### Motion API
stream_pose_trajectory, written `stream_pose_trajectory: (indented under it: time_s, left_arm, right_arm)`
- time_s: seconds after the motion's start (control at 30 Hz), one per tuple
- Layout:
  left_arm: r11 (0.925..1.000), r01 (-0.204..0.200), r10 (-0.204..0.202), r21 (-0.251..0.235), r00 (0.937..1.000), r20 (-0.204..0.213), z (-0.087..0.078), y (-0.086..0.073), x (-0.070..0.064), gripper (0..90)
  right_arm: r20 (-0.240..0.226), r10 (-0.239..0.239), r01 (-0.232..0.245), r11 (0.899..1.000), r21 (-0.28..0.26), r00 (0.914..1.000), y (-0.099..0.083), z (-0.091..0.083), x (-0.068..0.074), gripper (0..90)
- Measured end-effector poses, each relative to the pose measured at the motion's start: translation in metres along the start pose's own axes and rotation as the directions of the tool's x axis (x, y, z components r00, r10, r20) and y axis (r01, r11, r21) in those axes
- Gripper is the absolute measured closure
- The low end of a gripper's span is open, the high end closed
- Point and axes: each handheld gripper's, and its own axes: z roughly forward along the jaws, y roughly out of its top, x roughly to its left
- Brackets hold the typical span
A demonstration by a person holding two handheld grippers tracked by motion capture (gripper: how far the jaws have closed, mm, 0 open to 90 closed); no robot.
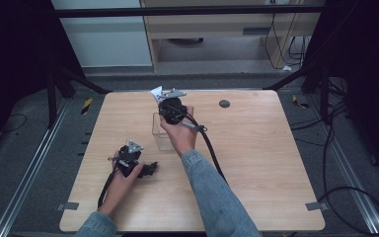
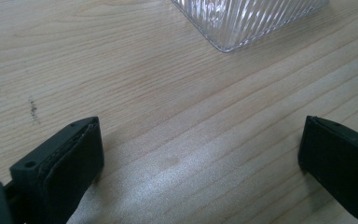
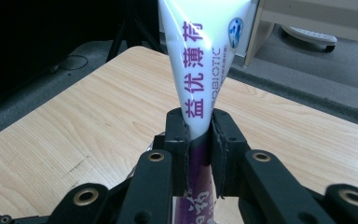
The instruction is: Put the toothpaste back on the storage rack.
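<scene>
right gripper [image 3: 199, 126] clenched on a toothpaste tube [image 3: 205, 56], held just above the clear cup [image 1: 161, 132]. pickup done; lowering into cup left. left gripper [image 2: 200, 154] released, resting near the cup.

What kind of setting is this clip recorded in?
Probably a lab or recording rig: a bare wooden table flanked by black frame struts, loose cables across grey carpet, and office furniture behind.

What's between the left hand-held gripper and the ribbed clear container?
Only bare wood tabletop. In the left gripper view, the open left hand-held gripper faces the ribbed clear container across an unbroken stretch of table.
</scene>
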Motion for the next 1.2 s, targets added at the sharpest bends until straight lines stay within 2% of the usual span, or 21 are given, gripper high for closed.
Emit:
stream_pose_trajectory:
  time_s: [1.2]
  left_arm:
    - [1.0,0.0,0.0,-0.001,1.0,0.0,0.0,0.0,0.0,0.0]
  right_arm:
    - [0.0,-0.003,0.003,1.0,0.023,1.0,-0.013,0.009,0.004,78.5]
